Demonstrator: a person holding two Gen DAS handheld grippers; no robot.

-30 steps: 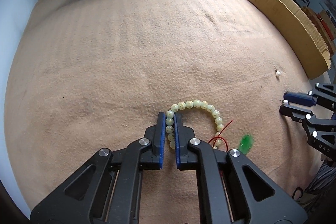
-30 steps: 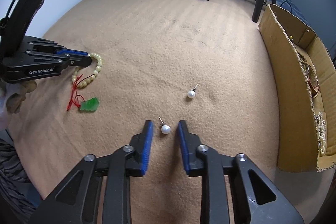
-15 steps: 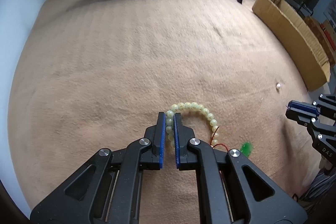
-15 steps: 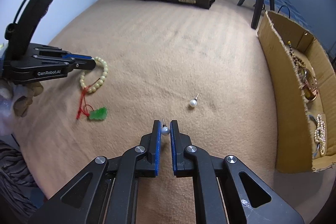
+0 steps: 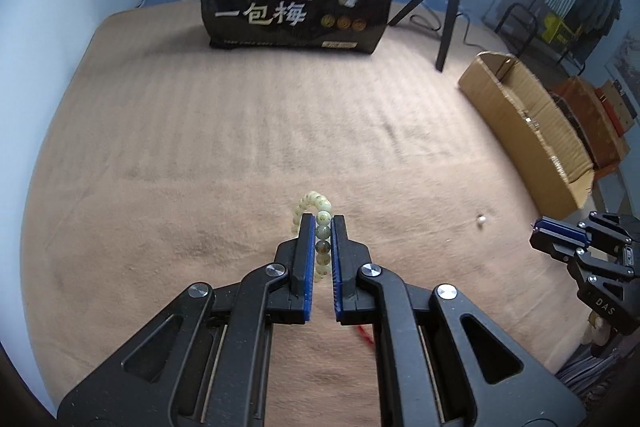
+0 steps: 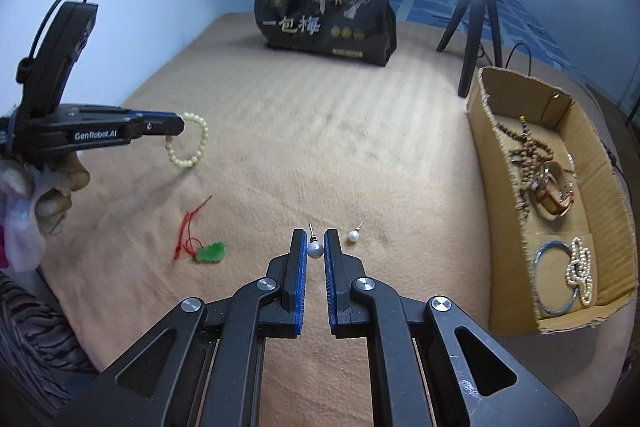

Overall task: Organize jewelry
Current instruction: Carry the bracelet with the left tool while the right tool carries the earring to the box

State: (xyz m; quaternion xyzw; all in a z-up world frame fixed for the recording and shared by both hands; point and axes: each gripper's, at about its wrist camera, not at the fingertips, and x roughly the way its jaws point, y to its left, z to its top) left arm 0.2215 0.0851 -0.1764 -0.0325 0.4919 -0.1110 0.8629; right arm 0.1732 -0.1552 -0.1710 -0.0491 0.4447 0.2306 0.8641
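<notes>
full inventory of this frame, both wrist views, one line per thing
bead bracelet: 1, pale yellow-green, hanging from the left gripper above the blanket
pearl earring: 1, white, pinched in the right gripper
second pearl earring: 1, white, lying on the blanket beside it
jade pendant: 1, green on red cord, on the blanket
cardboard box: 1, brown, right side, holding wooden beads, a pearl strand, a metal ring
snack bag: 1, black, far edge
tripod: 1, black, under a ring light
blanket: 1, tan
left gripper: black and blue, shut
right gripper: black and blue, shut
</notes>
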